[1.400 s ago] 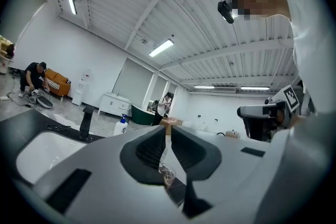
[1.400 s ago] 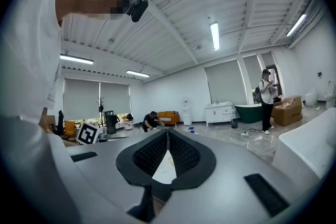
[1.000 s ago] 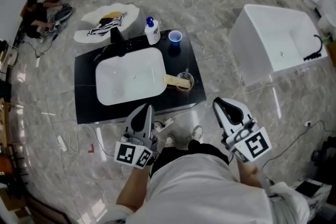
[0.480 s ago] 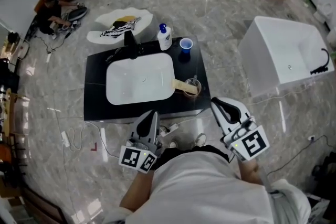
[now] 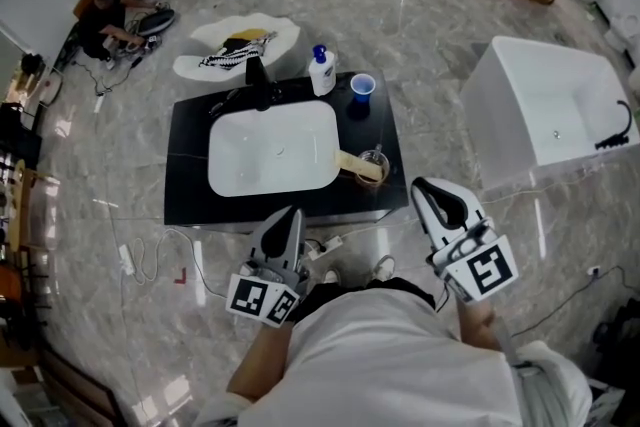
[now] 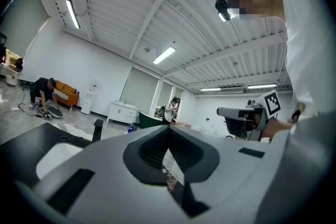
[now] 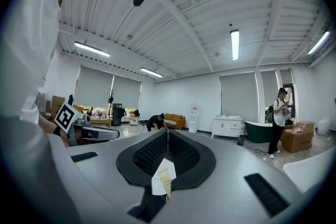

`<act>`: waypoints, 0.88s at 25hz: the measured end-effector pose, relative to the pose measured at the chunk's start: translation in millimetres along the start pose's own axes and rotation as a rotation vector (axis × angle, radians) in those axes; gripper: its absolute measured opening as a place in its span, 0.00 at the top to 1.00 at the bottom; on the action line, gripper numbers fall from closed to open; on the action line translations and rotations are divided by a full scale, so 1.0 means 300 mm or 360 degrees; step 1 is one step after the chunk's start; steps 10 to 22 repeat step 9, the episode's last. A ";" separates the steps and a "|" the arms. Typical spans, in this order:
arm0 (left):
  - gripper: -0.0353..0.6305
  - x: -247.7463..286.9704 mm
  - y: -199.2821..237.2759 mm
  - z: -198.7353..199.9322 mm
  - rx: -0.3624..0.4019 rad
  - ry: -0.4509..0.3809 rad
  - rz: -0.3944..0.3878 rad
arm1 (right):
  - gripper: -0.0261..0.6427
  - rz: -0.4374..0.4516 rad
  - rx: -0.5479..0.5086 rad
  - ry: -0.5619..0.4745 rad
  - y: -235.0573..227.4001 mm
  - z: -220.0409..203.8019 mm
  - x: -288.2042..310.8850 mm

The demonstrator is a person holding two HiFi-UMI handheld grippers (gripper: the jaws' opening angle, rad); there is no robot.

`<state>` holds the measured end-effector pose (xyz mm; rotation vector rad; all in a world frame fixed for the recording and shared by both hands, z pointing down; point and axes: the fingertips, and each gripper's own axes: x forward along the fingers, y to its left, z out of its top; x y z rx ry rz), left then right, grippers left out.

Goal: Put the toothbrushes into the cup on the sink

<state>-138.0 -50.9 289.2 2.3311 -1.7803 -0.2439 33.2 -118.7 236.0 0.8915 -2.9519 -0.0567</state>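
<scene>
A black counter [image 5: 185, 195] holds a white sink basin [image 5: 272, 150]. At its right front stands a clear glass cup [image 5: 375, 165]. A tan, handle-like piece [image 5: 352, 162], likely the toothbrushes, lies from the basin's rim to the cup. A blue cup [image 5: 362, 87] stands at the back right. My left gripper [image 5: 288, 213] hangs shut and empty just in front of the counter's near edge. My right gripper [image 5: 430, 187] is shut and empty, to the right of the counter's corner. In the left gripper view the shut jaws [image 6: 168, 127] frame the glass cup [image 6: 170, 181].
A black faucet [image 5: 258, 75] and a white pump bottle [image 5: 322, 72] stand behind the basin. A white bathtub [image 5: 545, 105] sits to the right. Cables and a power strip [image 5: 320, 240] lie by my feet. A person [image 5: 110, 15] crouches far left.
The counter and sink have drifted right and slightly down in the head view as my head moved. Both grippers stay shut in nearly the same place.
</scene>
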 end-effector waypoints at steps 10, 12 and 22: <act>0.94 0.009 0.013 -0.025 -0.0014 0.0035 -0.0020 | 0.90 -0.0026 0.0010 0.0007 -0.001 -0.016 -0.001; 0.94 0.009 0.013 -0.025 -0.0014 0.0035 -0.0020 | 0.90 -0.0026 0.0010 0.0007 -0.001 -0.016 -0.001; 0.94 0.009 0.013 -0.025 -0.0014 0.0035 -0.0020 | 0.90 -0.0026 0.0010 0.0007 -0.001 -0.016 -0.001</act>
